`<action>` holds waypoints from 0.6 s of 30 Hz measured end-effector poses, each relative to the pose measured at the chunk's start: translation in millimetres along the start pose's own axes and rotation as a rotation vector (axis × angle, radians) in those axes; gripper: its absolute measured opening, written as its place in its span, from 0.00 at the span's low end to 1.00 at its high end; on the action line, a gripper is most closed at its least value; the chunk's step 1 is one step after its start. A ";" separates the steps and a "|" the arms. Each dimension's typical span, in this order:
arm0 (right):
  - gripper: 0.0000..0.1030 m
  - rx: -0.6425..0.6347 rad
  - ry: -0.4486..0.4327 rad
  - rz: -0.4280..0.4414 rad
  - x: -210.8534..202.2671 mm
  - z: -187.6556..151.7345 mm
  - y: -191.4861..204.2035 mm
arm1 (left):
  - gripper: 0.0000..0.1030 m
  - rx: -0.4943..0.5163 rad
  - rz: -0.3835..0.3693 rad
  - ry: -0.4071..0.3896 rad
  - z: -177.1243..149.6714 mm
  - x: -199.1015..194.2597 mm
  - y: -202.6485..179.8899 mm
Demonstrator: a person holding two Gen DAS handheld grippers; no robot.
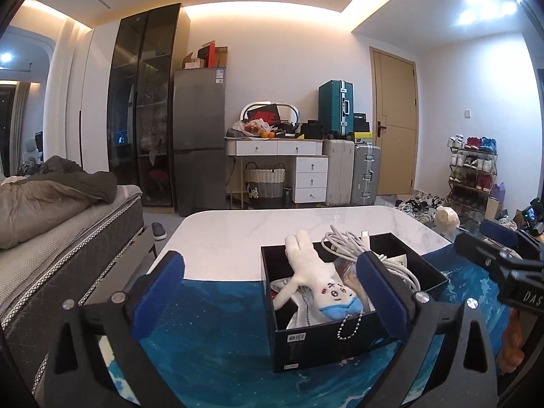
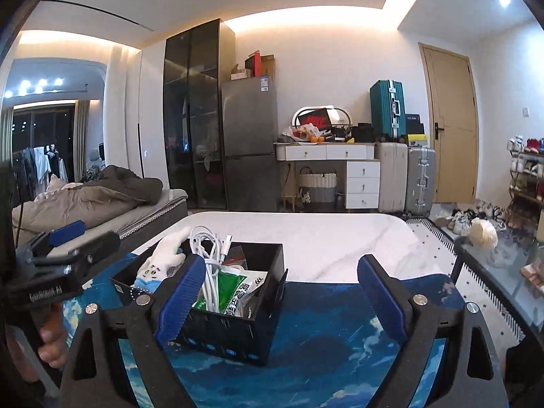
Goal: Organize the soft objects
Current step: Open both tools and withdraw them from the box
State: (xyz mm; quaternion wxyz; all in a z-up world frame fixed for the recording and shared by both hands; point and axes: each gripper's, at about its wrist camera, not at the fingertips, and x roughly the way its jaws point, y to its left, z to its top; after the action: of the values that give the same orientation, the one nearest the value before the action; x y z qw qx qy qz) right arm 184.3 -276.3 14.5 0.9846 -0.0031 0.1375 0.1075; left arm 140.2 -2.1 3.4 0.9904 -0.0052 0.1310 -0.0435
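An open black box (image 1: 340, 343) stands on the blue mat (image 1: 210, 340). In it lies a white plush toy (image 1: 312, 282) with a blue end and a bead chain, draped over the front rim. Beside it sit a coiled white cable (image 1: 350, 241) and packets. My left gripper (image 1: 270, 261) is open, hovering just in front of the box, with nothing between its pads. In the right wrist view the same box (image 2: 231, 336) holds the plush toy (image 2: 159, 261), the cable (image 2: 210, 248) and a green packet (image 2: 231, 285). My right gripper (image 2: 278, 265) is open and empty, its left finger in front of the box.
The mat lies on a white marble table (image 1: 255, 231). A bed (image 1: 51, 221) runs along the left. A glass side table (image 2: 493, 272) with a cream ball (image 2: 484, 233) stands to the right. Fridge, desk, suitcases and a shoe rack line the far wall.
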 end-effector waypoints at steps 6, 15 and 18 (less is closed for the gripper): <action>0.92 -0.008 0.022 0.000 12.4 2.0 4.5 | 1.00 -0.012 0.011 -0.003 -1.1 5.0 0.8; 0.94 -0.136 -0.016 0.058 15.4 -1.4 32.5 | 1.00 -0.009 0.009 0.003 -3.1 8.0 -5.8; 0.95 -0.120 -0.011 0.052 15.6 -3.2 29.3 | 1.00 -0.010 0.008 -0.017 -2.6 4.6 -5.6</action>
State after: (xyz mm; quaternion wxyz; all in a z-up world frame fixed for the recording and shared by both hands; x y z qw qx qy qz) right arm 191.9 -244.5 7.9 0.9803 -0.0578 0.1256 0.1413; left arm 143.5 -8.1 -0.1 0.9916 -0.0099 0.1230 -0.0390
